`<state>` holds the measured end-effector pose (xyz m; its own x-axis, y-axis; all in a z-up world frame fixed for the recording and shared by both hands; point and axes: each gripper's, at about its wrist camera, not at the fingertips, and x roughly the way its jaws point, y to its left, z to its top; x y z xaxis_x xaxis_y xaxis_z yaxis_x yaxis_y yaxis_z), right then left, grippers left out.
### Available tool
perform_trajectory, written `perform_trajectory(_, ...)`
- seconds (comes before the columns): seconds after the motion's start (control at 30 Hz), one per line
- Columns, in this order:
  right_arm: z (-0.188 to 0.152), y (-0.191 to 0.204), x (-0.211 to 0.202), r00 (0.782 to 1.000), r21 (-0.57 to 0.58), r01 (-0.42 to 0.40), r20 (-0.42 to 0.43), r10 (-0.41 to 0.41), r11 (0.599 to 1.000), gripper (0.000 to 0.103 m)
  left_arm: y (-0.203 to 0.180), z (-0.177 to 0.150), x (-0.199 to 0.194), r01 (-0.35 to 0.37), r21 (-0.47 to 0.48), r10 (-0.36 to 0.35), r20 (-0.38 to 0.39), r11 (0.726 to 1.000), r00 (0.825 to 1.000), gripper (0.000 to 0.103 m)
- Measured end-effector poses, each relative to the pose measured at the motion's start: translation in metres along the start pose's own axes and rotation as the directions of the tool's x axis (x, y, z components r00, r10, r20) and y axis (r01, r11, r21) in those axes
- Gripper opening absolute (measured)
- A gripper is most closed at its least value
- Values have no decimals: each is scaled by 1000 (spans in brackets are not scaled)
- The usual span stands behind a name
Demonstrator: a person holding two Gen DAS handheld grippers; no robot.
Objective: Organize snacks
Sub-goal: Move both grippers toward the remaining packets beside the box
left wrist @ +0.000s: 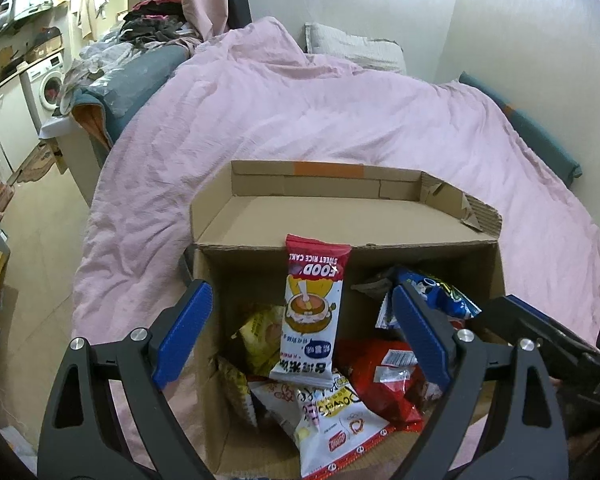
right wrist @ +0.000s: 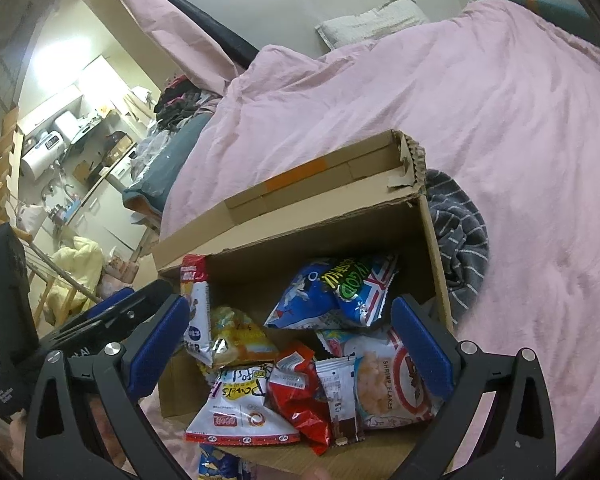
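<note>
Left wrist view: left tongs (left wrist: 302, 332) wide open, gripping nothing, hovering over the open cardboard box (left wrist: 496, 280) on the pink bed cover (left wrist: 300, 112); a rice cake packet (left wrist: 312, 312) stands upright between the fingers, untouched, leaning on the box's far wall above other snack bags. Right wrist view: right tongs (right wrist: 290, 344) also spread wide and empty above the same box, with a blue snack bag (right wrist: 332, 292), red packet (right wrist: 296, 392) and shrimp flakes bag (right wrist: 392, 380) piled inside.
</note>
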<state>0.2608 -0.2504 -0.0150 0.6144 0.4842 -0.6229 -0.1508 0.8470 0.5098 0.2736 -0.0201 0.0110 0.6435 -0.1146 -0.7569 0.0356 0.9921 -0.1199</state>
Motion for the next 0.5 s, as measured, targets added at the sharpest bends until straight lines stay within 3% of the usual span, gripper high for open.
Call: perform_trajectory(0.5,-21,19,-30,1000,-20,10,0,-10,1000,103,21,-23,-35,-9,-34,8,-6,999,1000,90)
